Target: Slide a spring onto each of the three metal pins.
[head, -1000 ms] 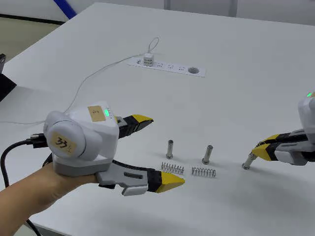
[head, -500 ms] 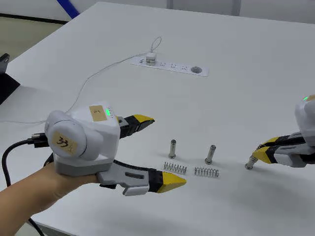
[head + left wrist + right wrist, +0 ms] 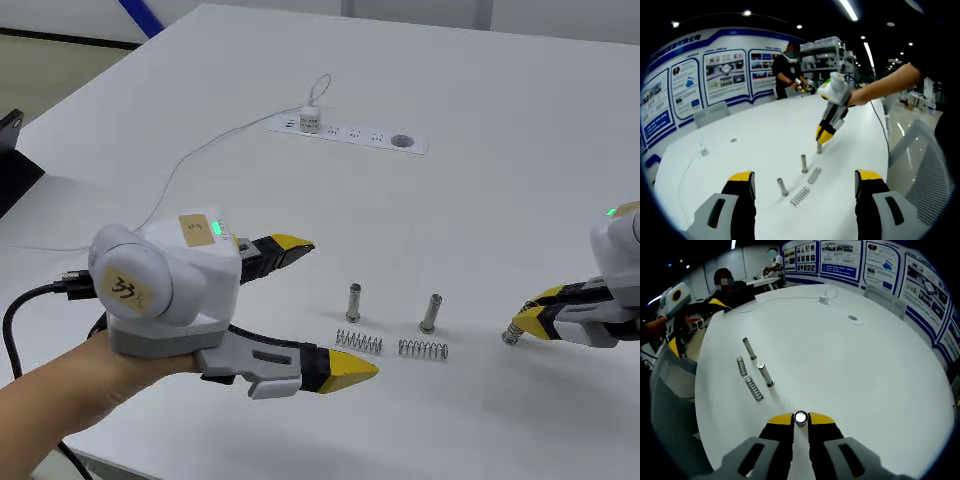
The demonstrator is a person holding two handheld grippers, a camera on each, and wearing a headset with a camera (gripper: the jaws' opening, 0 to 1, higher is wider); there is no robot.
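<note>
The jaws of the left gripper (image 3: pixel 332 305) stand wide apart, with nothing between the yellow tips. It hovers over the table (image 3: pixel 480 200) close to the near edge, held by a hand (image 3: pixel 105 378), just as it was a second ago. The jaws of the right gripper (image 3: pixel 530 320) are clamped on the top of the third pin (image 3: pixel 513 334). The right gripper view looks straight down on that pin's round head (image 3: pixel 800 417), pinched between the tips. This pin leans, and its lower end is at the table surface, toward the right edge. Since the earlier frame the right gripper has sunk a little lower over it, so a shorter piece of the pin shows under the tips. The pin's foot has hardly moved relative to the others.

The left pin (image 3: pixel 353 301) and the middle pin (image 3: pixel 431 312) stand upright and bare, well apart from each other and in a row with the held one. Just on their near-edge side the left spring (image 3: pixel 358 342) and the right spring (image 3: pixel 422 349) lie flat, end to end with a gap between them, and touch no pin. These four lie as before; their slight shift in the head view belongs to the camera.

Farther toward the far edge lies a power strip (image 3: pixel 345 133) with a white plug (image 3: pixel 311 121) in it. A cable (image 3: pixel 200 150) trails from it toward the left edge.
</note>
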